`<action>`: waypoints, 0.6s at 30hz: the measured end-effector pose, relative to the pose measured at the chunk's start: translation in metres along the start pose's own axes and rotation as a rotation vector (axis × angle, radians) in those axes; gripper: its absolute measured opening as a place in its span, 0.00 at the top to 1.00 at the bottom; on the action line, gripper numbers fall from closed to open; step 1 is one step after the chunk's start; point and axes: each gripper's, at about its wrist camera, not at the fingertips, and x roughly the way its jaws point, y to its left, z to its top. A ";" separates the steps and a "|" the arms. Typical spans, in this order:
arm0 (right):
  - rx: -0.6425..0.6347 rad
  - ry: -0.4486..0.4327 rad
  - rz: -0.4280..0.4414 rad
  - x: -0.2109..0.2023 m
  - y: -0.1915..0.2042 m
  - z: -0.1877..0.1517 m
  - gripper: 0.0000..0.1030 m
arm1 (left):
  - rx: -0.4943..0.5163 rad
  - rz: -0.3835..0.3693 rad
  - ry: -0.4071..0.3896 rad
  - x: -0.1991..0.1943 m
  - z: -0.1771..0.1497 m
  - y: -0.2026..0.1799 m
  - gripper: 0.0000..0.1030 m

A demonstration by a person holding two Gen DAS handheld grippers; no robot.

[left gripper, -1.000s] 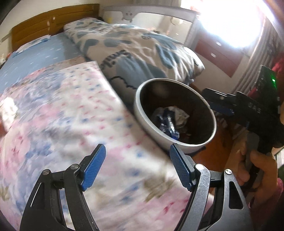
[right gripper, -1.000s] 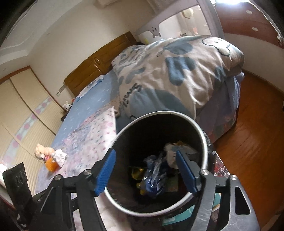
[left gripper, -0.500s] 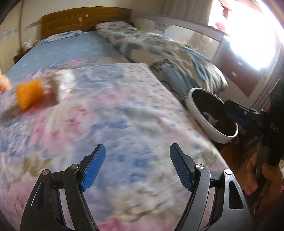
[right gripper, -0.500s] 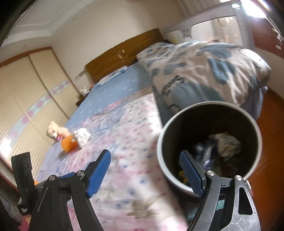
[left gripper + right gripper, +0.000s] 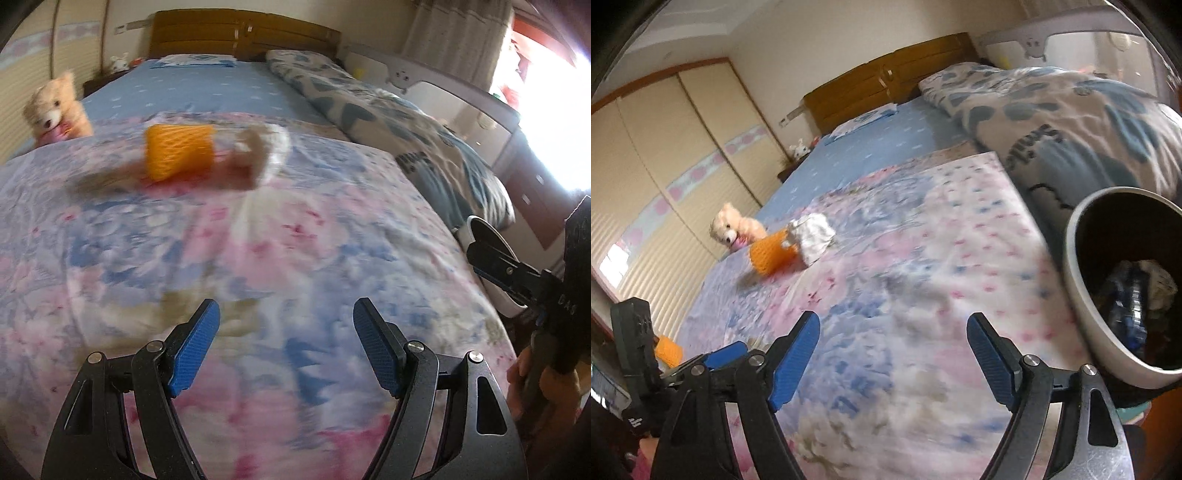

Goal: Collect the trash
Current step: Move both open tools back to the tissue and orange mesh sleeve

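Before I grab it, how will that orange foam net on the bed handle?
The orange foam net looks like open mesh, so probably light and squashy. It rests against crumpled white paper, which may shift too. Its tube shape might roll on the quilt.

This is a bedroom. A big bed (image 5: 886, 122) fills most of it. It has a brown wooden headboard (image 5: 243, 31) at the far end. A plain blue sheet (image 5: 207, 92) covers the far part of the bed, and a blanket with pink and blue flowers (image 5: 258, 258) covers the near part. A white and blue quilt (image 5: 1071, 122) is heaped along one side. The walls (image 5: 820, 48) are cream. A tall closet with pale sliding doors (image 5: 665, 155) stands on the other side of the bed. A window (image 5: 554, 110) lets in very bright light, with a curtain (image 5: 458, 33) beside it. Under the window stands a dresser with drawers (image 5: 532, 192).
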 end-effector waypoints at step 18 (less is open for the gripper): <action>-0.070 0.093 0.097 0.085 0.053 0.017 0.19 | -0.086 0.125 0.024 0.017 0.034 0.081 0.26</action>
